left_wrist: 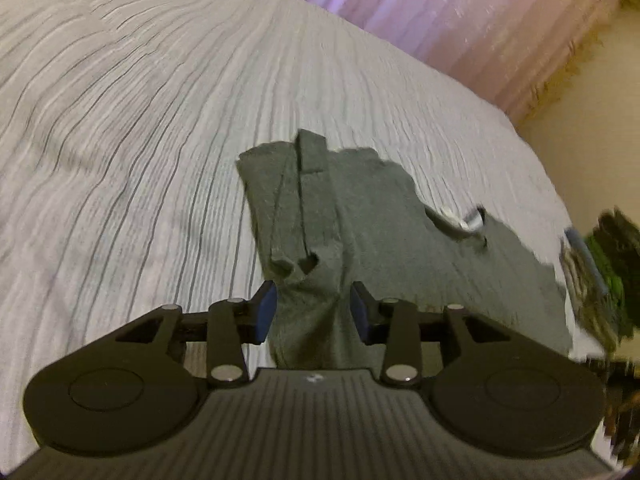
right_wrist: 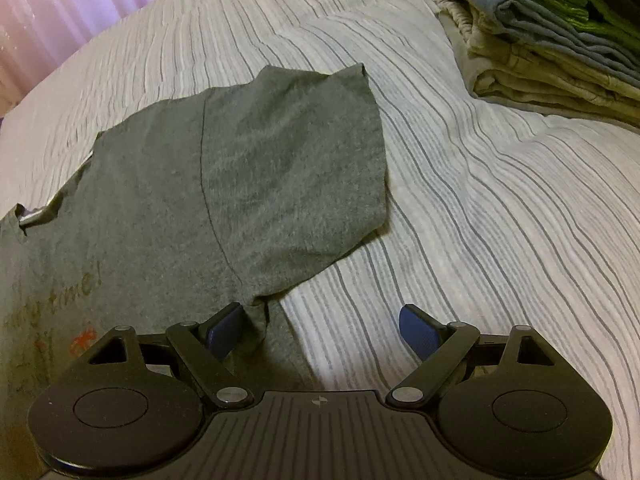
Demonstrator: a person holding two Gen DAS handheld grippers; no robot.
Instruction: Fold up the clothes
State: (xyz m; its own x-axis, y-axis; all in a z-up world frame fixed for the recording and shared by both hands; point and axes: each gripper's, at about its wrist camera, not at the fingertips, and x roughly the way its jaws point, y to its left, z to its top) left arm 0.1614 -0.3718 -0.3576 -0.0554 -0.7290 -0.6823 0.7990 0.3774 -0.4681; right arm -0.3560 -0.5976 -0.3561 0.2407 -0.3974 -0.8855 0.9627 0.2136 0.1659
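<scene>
Left wrist view: left gripper [left_wrist: 313, 312] half-spread astride the grey T-shirt [left_wrist: 360, 216].
Right wrist view: right gripper [right_wrist: 322, 330] spread wide at the T-shirt's sleeve [right_wrist: 296, 152] edge.

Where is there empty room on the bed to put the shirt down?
The striped bedspread lies bare between the grey shirt and the stack of folded clothes. More bare room lies left of the shirt, seen from the left gripper. It is crowded at the stack.
</scene>
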